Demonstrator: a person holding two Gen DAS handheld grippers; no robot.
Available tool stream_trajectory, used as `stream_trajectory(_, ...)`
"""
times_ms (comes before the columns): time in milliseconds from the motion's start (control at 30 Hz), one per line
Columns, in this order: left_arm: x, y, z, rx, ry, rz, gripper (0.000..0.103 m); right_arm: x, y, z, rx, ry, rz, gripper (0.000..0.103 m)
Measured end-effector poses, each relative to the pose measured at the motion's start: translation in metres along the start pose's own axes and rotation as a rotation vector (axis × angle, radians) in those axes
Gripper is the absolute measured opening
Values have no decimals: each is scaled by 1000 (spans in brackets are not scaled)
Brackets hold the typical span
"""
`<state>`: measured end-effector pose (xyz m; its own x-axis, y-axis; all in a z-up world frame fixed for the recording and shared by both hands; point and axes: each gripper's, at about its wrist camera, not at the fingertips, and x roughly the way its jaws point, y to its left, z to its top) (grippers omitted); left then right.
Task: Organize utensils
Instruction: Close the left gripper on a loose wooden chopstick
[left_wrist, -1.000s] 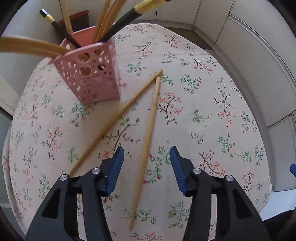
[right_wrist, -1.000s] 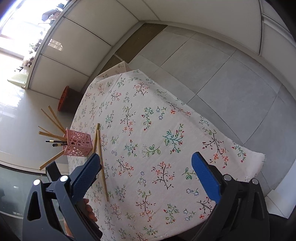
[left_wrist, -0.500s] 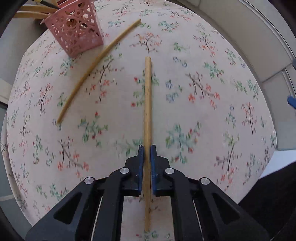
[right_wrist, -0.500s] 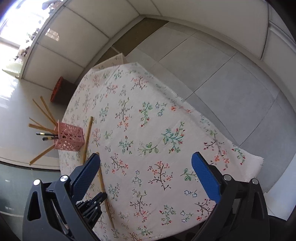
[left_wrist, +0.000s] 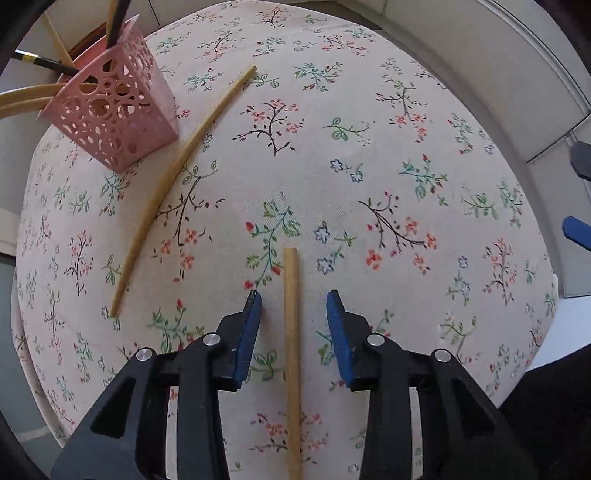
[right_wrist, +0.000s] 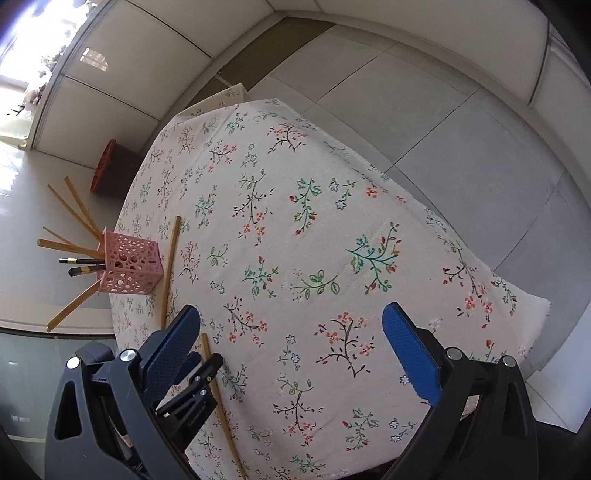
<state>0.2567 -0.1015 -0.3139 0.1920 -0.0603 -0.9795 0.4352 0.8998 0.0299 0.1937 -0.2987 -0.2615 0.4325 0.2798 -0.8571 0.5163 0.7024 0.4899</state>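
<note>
On the flowered worktop (left_wrist: 369, 110), left claw (left_wrist: 293, 317) just reopened around a chopstick (left_wrist: 291, 332), pads clear of it, grip lost. Second chopstick (left_wrist: 177, 177) lying beside the pink holder (left_wrist: 110, 122); neither stowed. Right claw (right_wrist: 291, 332) wide open, empty.

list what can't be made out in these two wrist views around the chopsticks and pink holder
- Near wooden chopstick, left wrist view: its near end is cut off by the bottom edge.
- Same chopstick, right wrist view: partly hidden behind the left gripper.
- Pink perforated holder: its floor and the lower ends of the sticks inside are hidden by its walls.
</note>
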Motion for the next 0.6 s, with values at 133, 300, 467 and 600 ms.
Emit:
stream_trajectory(133,1,-5,0,2,5,-19,6,5,1,2,-3,13,-2,96)
stream_trajectory(300,-26,22,-41,-76,-49,-66,6,27,30,-1,-41,71,-5,96)
stream_trajectory(467,-92,50,-70,-158,-218,-109,6,73,86,22,-8,99,-15,78)
stream_trajectory(600,-133,79,-102,-190,-348,-90,6,121,121,43,37,111,4,57)
